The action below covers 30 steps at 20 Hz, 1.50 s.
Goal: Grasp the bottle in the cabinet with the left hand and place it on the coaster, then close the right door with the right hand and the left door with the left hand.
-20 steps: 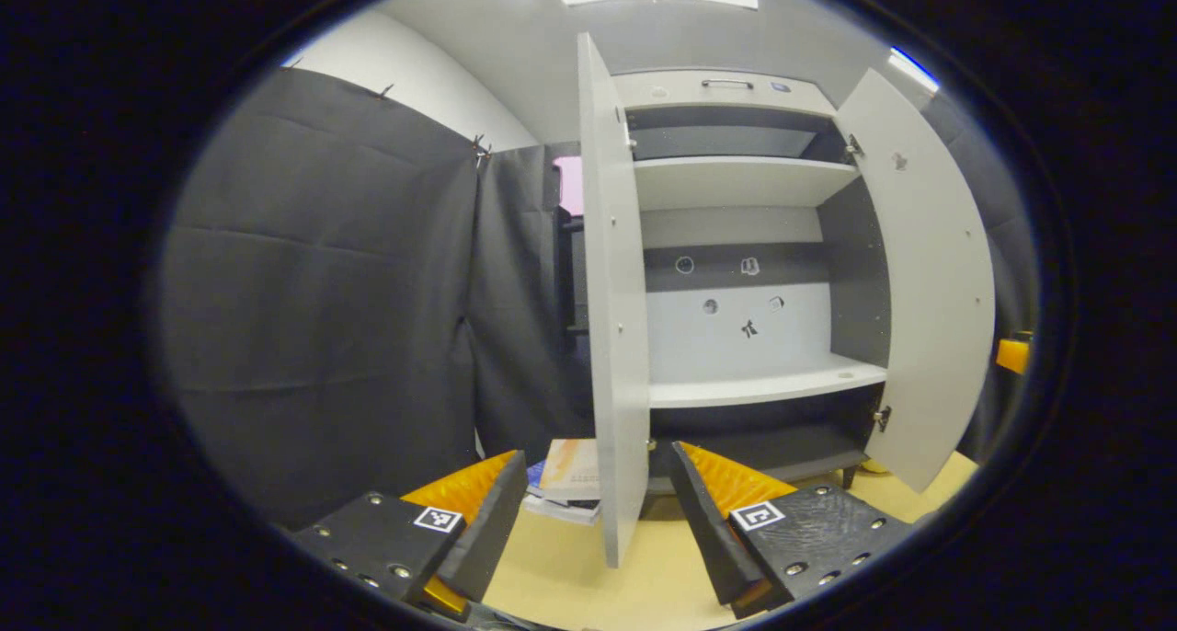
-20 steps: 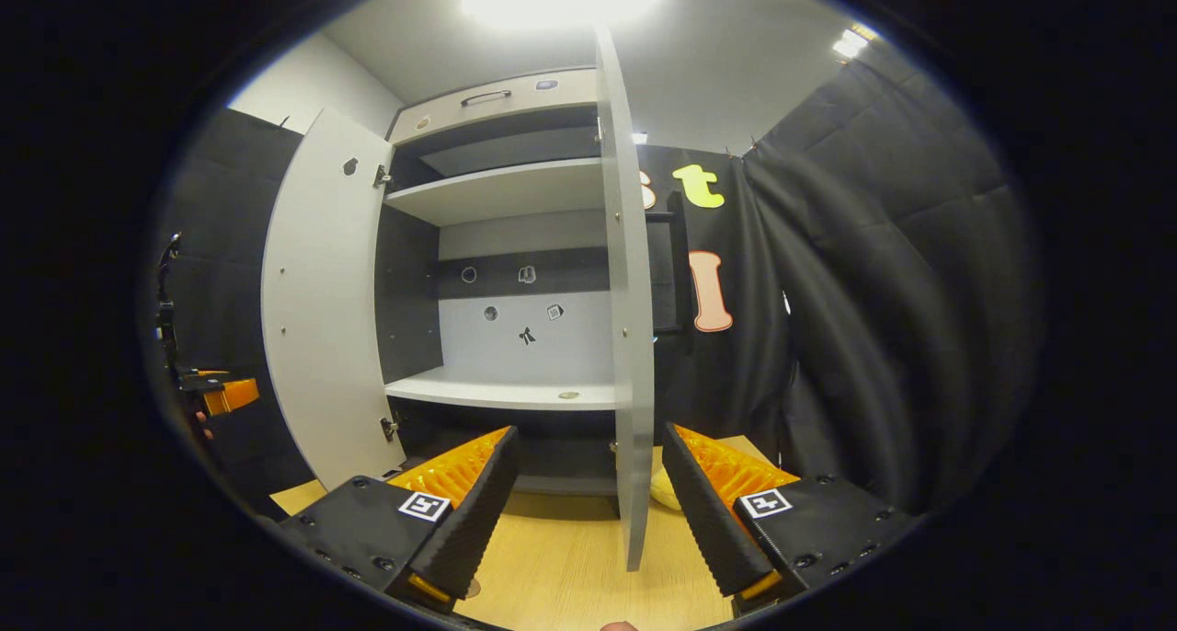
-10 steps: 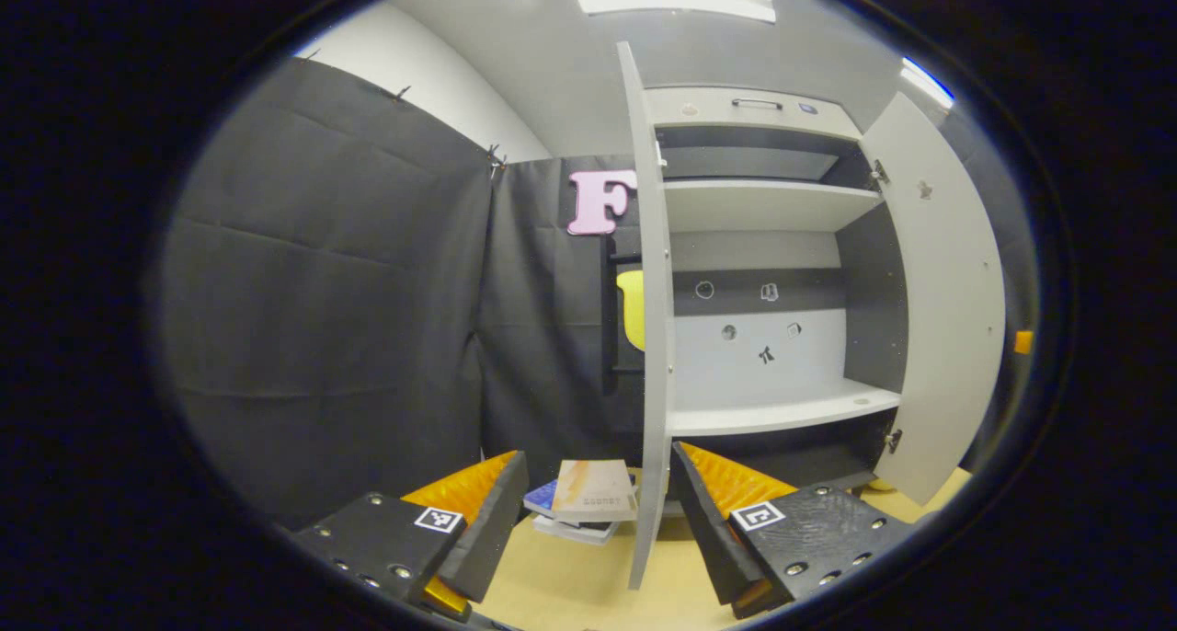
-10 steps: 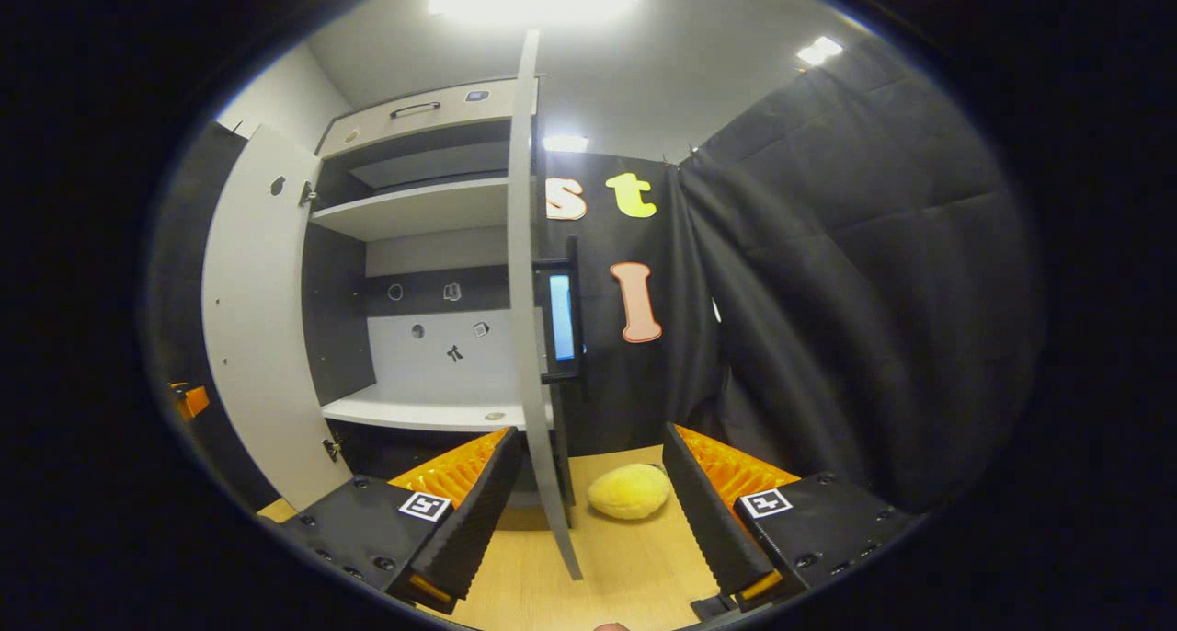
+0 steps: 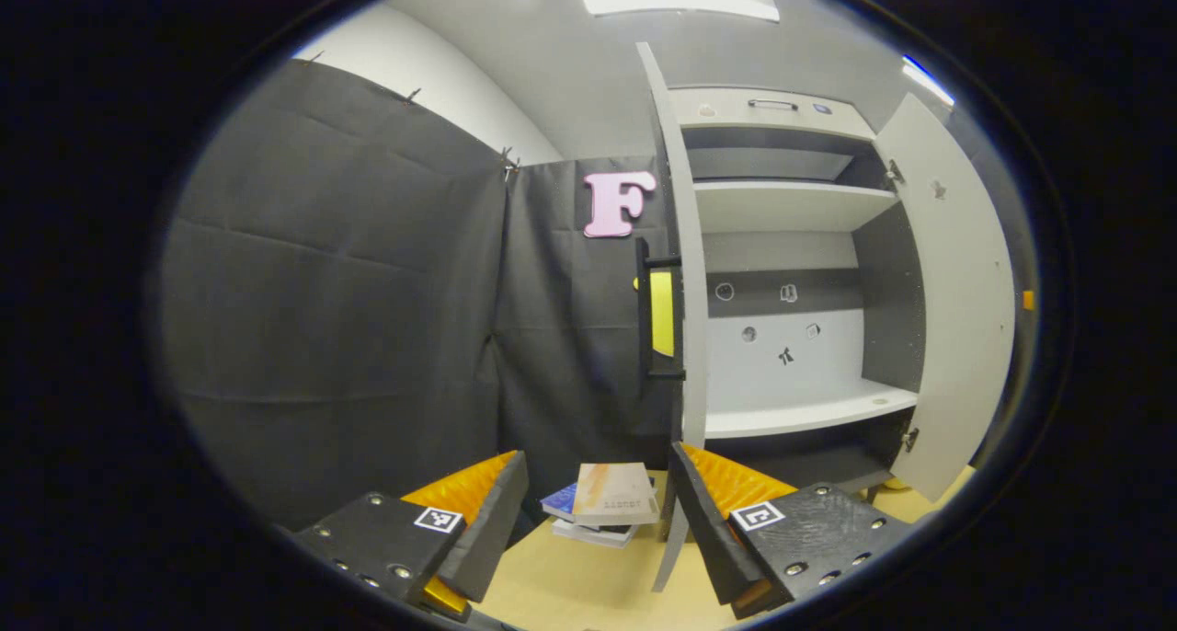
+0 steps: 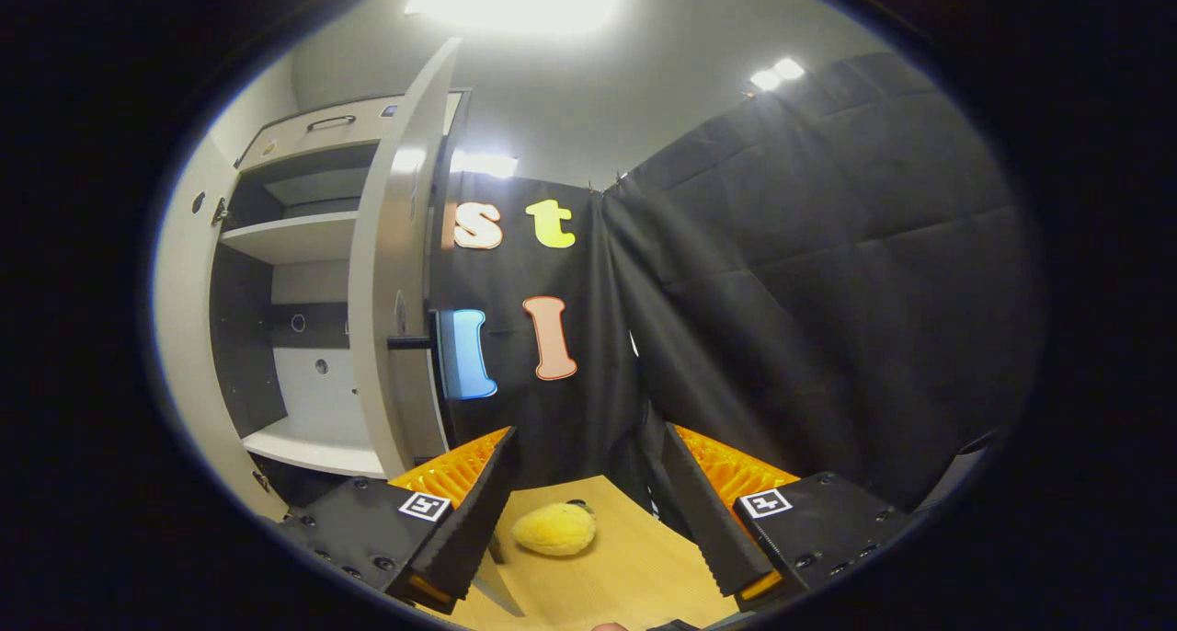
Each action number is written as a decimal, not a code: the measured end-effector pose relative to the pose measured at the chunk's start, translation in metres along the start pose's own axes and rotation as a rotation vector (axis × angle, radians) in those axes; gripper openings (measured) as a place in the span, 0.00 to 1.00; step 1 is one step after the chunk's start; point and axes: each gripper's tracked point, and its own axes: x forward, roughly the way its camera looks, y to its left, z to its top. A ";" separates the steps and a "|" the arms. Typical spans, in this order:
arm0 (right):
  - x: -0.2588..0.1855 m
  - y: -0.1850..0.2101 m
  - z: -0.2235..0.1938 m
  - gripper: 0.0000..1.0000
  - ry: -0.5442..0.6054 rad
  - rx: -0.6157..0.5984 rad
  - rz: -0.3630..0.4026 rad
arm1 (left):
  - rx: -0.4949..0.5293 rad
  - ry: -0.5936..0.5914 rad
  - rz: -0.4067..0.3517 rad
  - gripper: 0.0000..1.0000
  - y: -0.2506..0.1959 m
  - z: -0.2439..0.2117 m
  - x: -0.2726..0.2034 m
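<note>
The grey cabinet (image 5: 791, 199) stands with both doors swung open, and the shelves I can see are bare. In the left gripper view the left door (image 5: 691, 291) shows edge-on, its black handle (image 5: 655, 318) on the outer side. My left gripper (image 5: 598, 521) is open, and that door's lower edge runs down just inside its right finger (image 5: 703, 521). The right door (image 5: 961, 291) hangs open at the far side. In the right gripper view my right gripper (image 6: 584, 511) is open, with the right door (image 6: 391, 291) and its handle (image 6: 409, 342) up and to the left.
A small stack of books (image 5: 607, 502) lies on the wooden table (image 5: 570, 585) left of the cabinet. A yellow soft lump (image 6: 554, 528) sits on the table (image 6: 634, 567) to the right of the cabinet. Black cloth walls close in on both sides.
Both grippers have swung outward past the door edges. Each view now looks at the outer, handle side of its own door, with the cabinet interior slid toward the frame edge. Both stay open.
</note>
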 end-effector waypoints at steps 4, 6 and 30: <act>0.018 0.006 -0.005 0.98 0.013 0.020 -0.003 | -0.002 0.011 0.036 0.90 0.014 -0.004 -0.002; 0.025 0.011 -0.009 0.98 0.022 0.012 -0.003 | 0.007 0.009 0.058 0.90 0.023 -0.004 -0.003; 0.001 0.115 -0.017 0.96 0.012 -0.103 0.227 | -0.004 0.037 0.077 0.96 0.035 -0.019 0.013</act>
